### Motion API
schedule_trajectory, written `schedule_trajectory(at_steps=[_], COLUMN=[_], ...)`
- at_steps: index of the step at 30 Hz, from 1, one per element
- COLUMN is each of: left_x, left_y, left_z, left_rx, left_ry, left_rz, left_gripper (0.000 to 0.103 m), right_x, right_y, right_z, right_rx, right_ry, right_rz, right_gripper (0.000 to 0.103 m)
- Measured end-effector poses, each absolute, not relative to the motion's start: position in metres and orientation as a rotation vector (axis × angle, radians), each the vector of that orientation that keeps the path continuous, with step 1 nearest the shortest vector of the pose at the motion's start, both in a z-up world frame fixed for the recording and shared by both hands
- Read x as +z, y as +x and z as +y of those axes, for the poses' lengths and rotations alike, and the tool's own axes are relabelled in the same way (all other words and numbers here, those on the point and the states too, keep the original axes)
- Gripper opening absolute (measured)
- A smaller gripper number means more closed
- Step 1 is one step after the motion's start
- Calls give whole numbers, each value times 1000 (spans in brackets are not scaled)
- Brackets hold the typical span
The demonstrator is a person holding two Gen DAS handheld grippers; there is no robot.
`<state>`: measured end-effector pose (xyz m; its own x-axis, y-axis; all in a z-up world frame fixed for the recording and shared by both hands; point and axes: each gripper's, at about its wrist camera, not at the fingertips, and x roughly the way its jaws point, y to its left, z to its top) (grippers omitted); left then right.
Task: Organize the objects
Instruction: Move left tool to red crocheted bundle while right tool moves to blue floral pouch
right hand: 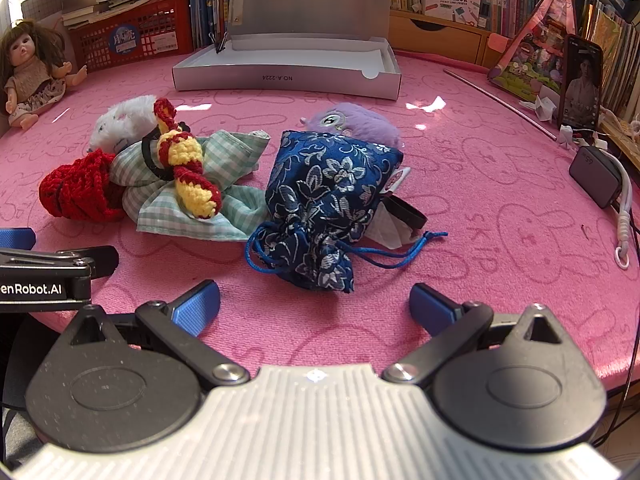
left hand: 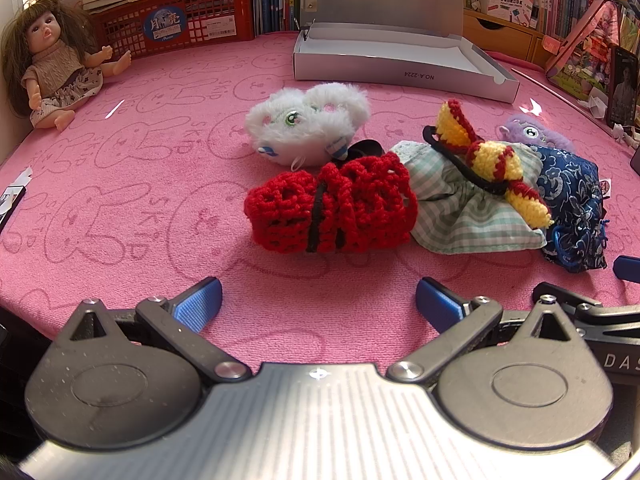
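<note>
A heap of soft items lies mid-table on the pink mat. A red crochet bundle (left hand: 330,206) sits just ahead of my open, empty left gripper (left hand: 319,304). Behind it is a white plush (left hand: 308,120). To its right lie a green checked cloth (left hand: 468,204), a yellow-and-red crochet piece (left hand: 496,164), a blue floral drawstring pouch (left hand: 572,204) and a purple plush (left hand: 532,132). My right gripper (right hand: 315,304) is open and empty just short of the blue pouch (right hand: 328,196). An open white box (left hand: 400,60) stands behind the heap; it also shows in the right wrist view (right hand: 288,68).
A doll (left hand: 52,68) sits at the far left by a red basket (left hand: 176,24) of papers. Books line the back. On the right stand a phone (right hand: 580,84), a black charger with cord (right hand: 600,176) and a thin metal rod (right hand: 500,104).
</note>
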<state>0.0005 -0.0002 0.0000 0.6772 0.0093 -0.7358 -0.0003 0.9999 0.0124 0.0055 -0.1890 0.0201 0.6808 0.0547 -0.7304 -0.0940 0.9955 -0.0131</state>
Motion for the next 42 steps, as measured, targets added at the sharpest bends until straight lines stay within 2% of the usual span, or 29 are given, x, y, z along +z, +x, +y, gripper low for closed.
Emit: schedule_trajectory(at_steps=[42], left_x=[1], left_y=[0], left_z=[5], left_rx=[-31], left_ry=[31], left_rz=[842], left_gripper=[103], right_x=[23], right_y=[3], right_z=[-192], right_rx=[96], right_ry=[-46], right_rz=[815], right_gripper=[103])
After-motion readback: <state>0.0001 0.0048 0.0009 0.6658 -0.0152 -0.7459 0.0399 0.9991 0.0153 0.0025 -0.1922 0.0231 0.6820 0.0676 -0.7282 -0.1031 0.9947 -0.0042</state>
